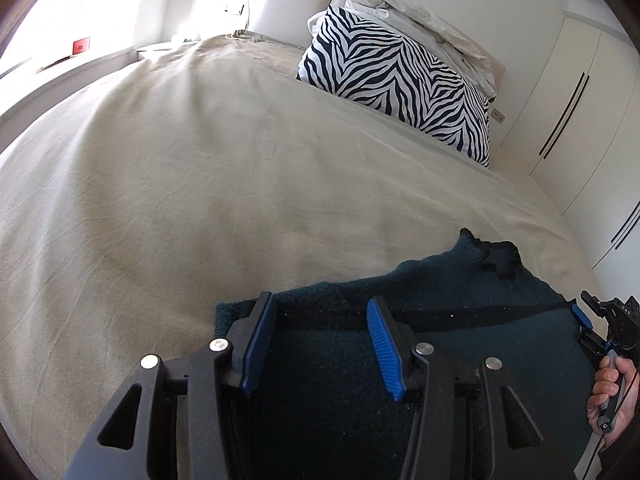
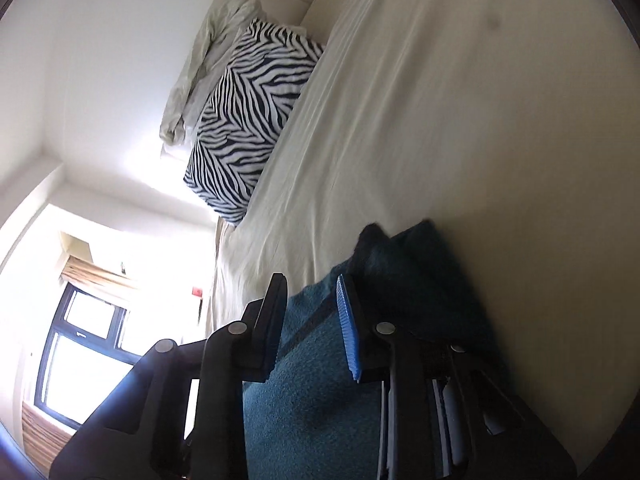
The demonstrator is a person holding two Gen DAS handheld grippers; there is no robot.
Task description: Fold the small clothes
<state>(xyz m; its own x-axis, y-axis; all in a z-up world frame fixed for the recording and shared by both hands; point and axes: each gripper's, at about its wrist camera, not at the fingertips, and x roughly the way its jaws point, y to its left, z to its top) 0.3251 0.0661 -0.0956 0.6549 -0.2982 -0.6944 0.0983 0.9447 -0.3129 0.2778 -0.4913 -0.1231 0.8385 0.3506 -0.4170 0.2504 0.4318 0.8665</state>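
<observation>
A dark teal knitted garment [image 1: 460, 280] lies on the beige bed sheet [image 1: 200, 180], near the bed's front edge. My left gripper [image 1: 320, 300] sits over its left part. Both blue pads stand well apart and show bare, with the cloth beneath and between them. At the garment's right edge, on a dark seam, is my right gripper [image 1: 582, 314], held by a hand [image 1: 608, 392]. In the right wrist view, which is rolled sideways, the garment [image 2: 312, 400] fills the narrow gap of my right gripper [image 2: 311, 280], and both fingers bear on it.
A zebra-print pillow [image 1: 400, 80] and crumpled white bedding [image 1: 420, 12] rest against the headboard at the far side. White wardrobe doors [image 1: 580, 100] stand to the right of the bed. A window [image 2: 80, 352] shows in the right wrist view.
</observation>
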